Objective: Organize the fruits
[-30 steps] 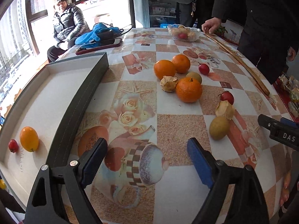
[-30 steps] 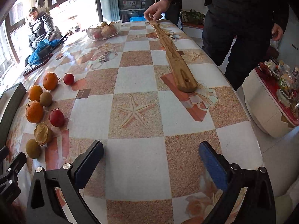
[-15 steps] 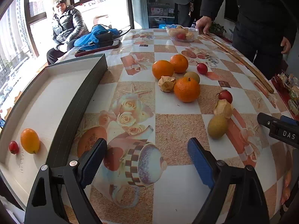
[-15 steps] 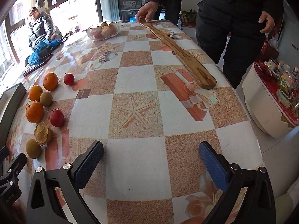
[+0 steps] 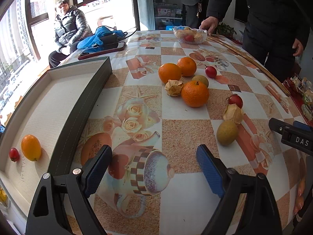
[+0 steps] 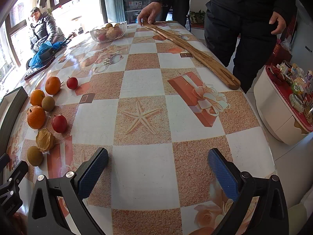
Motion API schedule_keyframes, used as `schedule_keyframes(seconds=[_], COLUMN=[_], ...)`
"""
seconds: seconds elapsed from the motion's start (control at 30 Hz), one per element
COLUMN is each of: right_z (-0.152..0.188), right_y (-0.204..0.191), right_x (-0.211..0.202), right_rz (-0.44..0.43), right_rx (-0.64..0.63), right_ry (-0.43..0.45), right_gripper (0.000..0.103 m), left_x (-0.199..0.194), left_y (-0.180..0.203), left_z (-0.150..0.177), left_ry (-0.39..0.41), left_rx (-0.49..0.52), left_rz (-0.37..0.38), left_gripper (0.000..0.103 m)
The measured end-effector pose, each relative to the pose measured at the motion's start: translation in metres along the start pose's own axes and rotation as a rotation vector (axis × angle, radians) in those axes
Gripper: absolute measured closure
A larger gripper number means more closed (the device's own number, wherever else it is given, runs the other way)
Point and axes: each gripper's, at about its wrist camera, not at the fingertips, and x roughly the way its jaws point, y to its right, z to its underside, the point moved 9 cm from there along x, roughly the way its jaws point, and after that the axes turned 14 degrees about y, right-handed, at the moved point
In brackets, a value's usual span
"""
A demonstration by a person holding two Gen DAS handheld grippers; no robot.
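**Fruit loose, both tools empty**

Left tool (image 5: pixel 154 166) and right tool (image 6: pixel 158 168) spread wide over tabletop (image 6: pixel 144 82), pinching nothing. Oranges (image 5: pixel 195 93), red fruits (image 6: pixel 59 123) clustered on tabletop; orange oval fruit (image 5: pixel 31 147) inside tray (image 5: pixel 82 96).

From my right camera, the standing person's hand (image 6: pixel 149 15) has slid left along the far table edge toward the glass bowl (image 6: pixel 108 31). The wooden stick (image 6: pixel 192 52) has swung, its near end now out by the right edge.
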Motion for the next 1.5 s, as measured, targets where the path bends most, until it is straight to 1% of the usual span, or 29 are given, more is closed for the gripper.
schedule_keyframes(seconds=[0.5,0.67,0.8,0.9,1.03,1.1,1.17,1.3,1.43,1.47,1.5], right_z=[0.0,0.0,0.0,0.0,0.001,0.001,0.0,0.0,0.0,0.0,0.0], right_y=[0.0,0.0,0.0,0.0,0.0,0.001,0.0,0.0,0.0,0.0,0.0], right_x=[0.0,0.0,0.0,0.0,-0.001,-0.002,-0.001,-0.002,-0.002,-0.002,-0.002], right_rz=[-0.001,-0.001,0.0,0.0,0.0,0.0,0.0,0.0,0.0,0.0,0.0], right_rx=[0.0,0.0,0.0,0.0,0.0,0.0,0.001,0.0,0.001,0.001,0.0], right_ry=[0.0,0.0,0.0,-0.001,-0.001,-0.001,-0.001,-0.001,-0.001,-0.001,-0.001], right_gripper=[0.001,0.001,0.001,0.001,0.0,0.001,0.0,0.0,0.001,0.0,0.0], left_x=[0.001,0.004,0.001,-0.006,-0.012,-0.006,0.004,0.027,0.046,0.051,0.056], left_y=[0.002,-0.002,-0.004,-0.004,-0.001,0.004,0.009,0.026,0.036,0.038,0.038], left_z=[0.0,0.0,0.0,-0.014,-0.047,-0.061,-0.068,-0.066,-0.062,-0.061,-0.06], left_ry=[-0.013,-0.064,-0.113,-0.101,-0.057,-0.057,-0.068,-0.136,-0.183,-0.193,-0.204], left_rx=[-0.003,-0.01,-0.018,0.001,0.028,0.05,0.047,-0.017,-0.072,-0.085,-0.098], left_rz=[0.015,0.006,0.025,0.038,0.058,0.067,0.076,0.14,0.148,0.145,0.141], left_gripper=[0.011,0.011,0.011,0.011,0.011,0.011,0.011,0.011,0.013,0.015,0.019])
